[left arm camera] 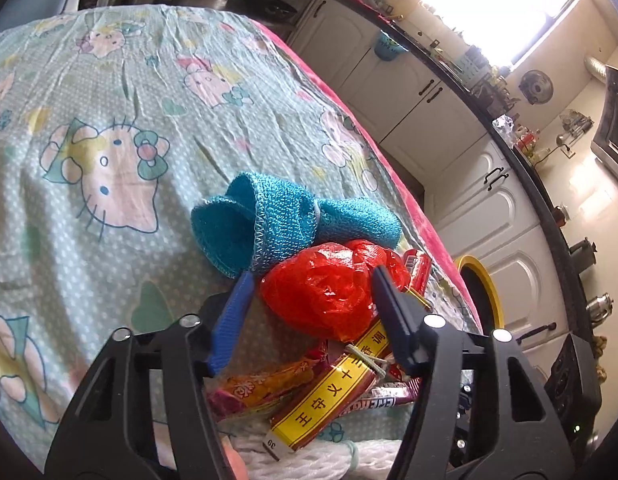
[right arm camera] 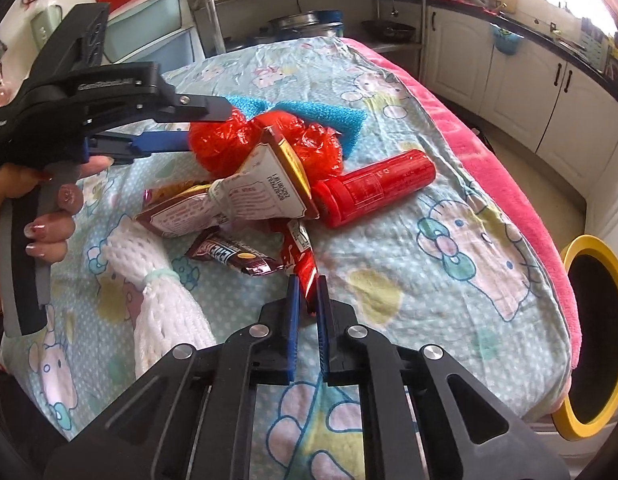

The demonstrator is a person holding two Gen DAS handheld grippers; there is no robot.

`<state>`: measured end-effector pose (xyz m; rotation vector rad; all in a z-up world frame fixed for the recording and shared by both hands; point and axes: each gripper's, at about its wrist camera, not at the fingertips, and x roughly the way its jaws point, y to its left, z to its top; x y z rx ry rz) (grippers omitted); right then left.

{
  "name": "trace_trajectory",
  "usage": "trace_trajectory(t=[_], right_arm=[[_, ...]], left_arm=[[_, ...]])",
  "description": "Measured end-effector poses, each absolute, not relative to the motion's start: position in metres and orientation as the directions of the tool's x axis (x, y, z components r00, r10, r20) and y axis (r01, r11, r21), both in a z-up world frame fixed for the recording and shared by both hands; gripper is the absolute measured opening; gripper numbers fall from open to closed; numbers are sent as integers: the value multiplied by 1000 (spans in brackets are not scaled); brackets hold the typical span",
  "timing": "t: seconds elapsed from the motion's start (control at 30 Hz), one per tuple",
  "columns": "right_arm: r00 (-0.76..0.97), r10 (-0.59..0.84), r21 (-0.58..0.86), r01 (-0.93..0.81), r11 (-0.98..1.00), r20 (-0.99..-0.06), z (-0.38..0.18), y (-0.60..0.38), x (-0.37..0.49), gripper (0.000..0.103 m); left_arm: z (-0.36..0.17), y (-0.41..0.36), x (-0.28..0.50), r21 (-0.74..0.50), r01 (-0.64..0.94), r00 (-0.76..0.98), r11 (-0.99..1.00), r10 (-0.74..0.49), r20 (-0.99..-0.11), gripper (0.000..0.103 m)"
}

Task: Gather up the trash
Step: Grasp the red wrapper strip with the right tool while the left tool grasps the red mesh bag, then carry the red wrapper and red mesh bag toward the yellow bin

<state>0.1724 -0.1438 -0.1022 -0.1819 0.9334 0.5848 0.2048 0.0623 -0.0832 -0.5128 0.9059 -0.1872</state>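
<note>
A pile of trash lies on the Hello Kitty cloth (left arm camera: 109,160). My left gripper (left arm camera: 313,280) is open, its jaws either side of a crumpled red plastic bag (left arm camera: 329,288); it also shows in the right wrist view (right arm camera: 205,128) at the bag (right arm camera: 229,140). My right gripper (right arm camera: 307,280) is shut on the end of a red snack wrapper (right arm camera: 303,256). A yellow-banded packet (left arm camera: 333,392) (right arm camera: 265,192), a red canister (right arm camera: 381,184), a brown candy wrapper (right arm camera: 233,256) and an orange wrapper (left arm camera: 265,388) lie in the pile.
A blue knitted cloth (left arm camera: 269,220) lies behind the bag. A white foam net (right arm camera: 165,300) lies at the near left. A yellow-rimmed black bin (right arm camera: 597,336) stands off the table's right edge. White cabinets (left arm camera: 449,112) line the right wall.
</note>
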Motion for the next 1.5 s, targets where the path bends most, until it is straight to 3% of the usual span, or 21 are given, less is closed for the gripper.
trace_trajectory(t=[0.27, 0.43, 0.93, 1.5], right_arm=[[461, 394, 85, -558, 826, -795, -95, -148, 165, 4], [474, 394, 82, -553, 829, -788, -88, -155, 161, 4], [532, 371, 50, -522, 852, -761, -60, -182, 147, 3], [622, 321, 40, -422, 906, -715, -31, -230, 145, 3]], left_arm=[[-85, 61, 205, -497, -44, 600, 867, -374, -707, 18], [-78, 60, 200, -477, -17, 607, 879, -370, -703, 7], [-27, 55, 177, -426, 76, 689, 902, -356, -631, 5], [4, -2, 180, -374, 208, 704, 904, -404, -584, 5]])
